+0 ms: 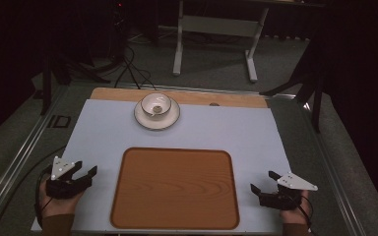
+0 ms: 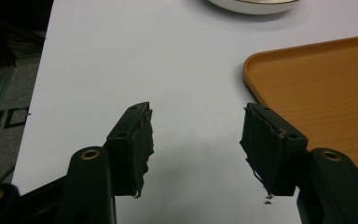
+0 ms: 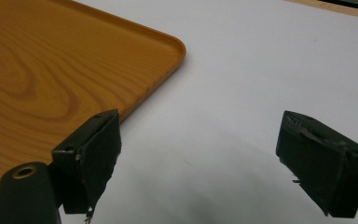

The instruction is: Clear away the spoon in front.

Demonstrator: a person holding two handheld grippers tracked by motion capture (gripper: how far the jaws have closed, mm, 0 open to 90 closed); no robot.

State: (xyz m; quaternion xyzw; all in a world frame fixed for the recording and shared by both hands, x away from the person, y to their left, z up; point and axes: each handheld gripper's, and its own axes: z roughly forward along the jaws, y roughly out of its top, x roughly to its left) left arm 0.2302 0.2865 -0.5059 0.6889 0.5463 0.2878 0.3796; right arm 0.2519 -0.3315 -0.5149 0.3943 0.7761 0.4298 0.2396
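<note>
Tray [image 1: 175, 189] of orange-brown wood grain lies flat on the near half of the counter [image 1: 103, 132], its rounded corners and low raised rim plain in the high view and nothing on it. Beyond it, toward the far edge and well apart from the tray, a white bowl [image 1: 156, 104] sits on a white saucer [image 1: 170, 119]; something small and dark lies at the bowl's bottom, too small to tell. A pale sheet covers the counter, with a strip of bare wood [image 1: 226, 100] showing along the far side. The left gripper [image 1: 85, 173] is held just beside the tray's left edge, in the person's left hand [image 1: 54, 202], its jaws spread wide with nothing between them. In the left gripper view those jaws frame bare pale counter [image 2: 121, 60], the tray's near-left corner [image 2: 317, 88] lies to the right of them, and the saucer's rim [image 2: 254, 6] peeks in at the top. The right gripper [image 1: 263, 182] is held just beside the tray's right edge, in the right hand [image 1: 295, 217], its jaws likewise wide apart and empty. In the right gripper view a rounded tray corner [image 3: 74, 65] lies at the left, reaching behind the left jaw, with bare counter [image 3: 270, 60] between and beyond the jaws. Neither gripper touches the tray.
</note>
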